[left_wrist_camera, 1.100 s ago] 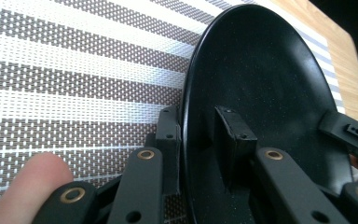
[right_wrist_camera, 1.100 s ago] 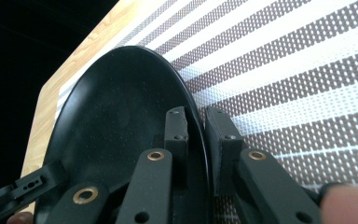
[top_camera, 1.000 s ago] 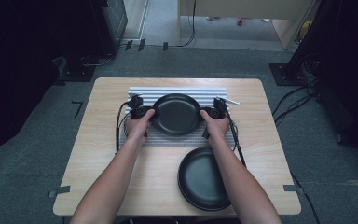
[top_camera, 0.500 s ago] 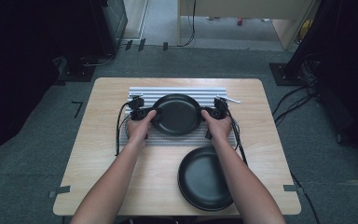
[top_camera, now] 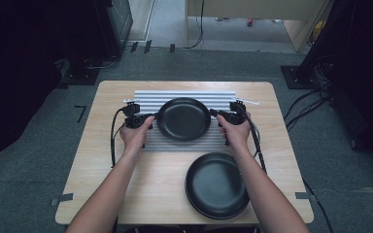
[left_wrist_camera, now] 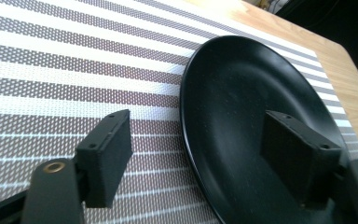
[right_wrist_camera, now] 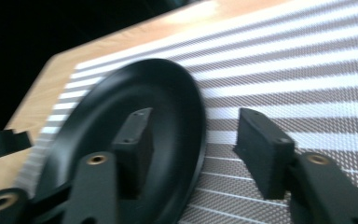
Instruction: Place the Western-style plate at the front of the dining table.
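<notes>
A black plate (top_camera: 183, 119) lies flat on the striped mat (top_camera: 184, 94), at the table's (top_camera: 102, 160) middle. The left gripper (top_camera: 148, 118) sits at the plate's 9 o'clock, the right gripper (top_camera: 215, 114) at 3 o'clock. Both have just been opening; each now stands wide with the plate's rim between its jaws, not pinched. A second plate (top_camera: 217, 185) lies at 5 o'clock.

A second black plate (top_camera: 217, 185) sits on the wooden table (top_camera: 97, 165) (near edge).

Even overhead light brightens the bench (top_camera: 126, 194) while the room's sides lie in darkness, and the right gripper view is blurred, its striped mat (right_wrist_camera: 307, 70) glaring white.
</notes>
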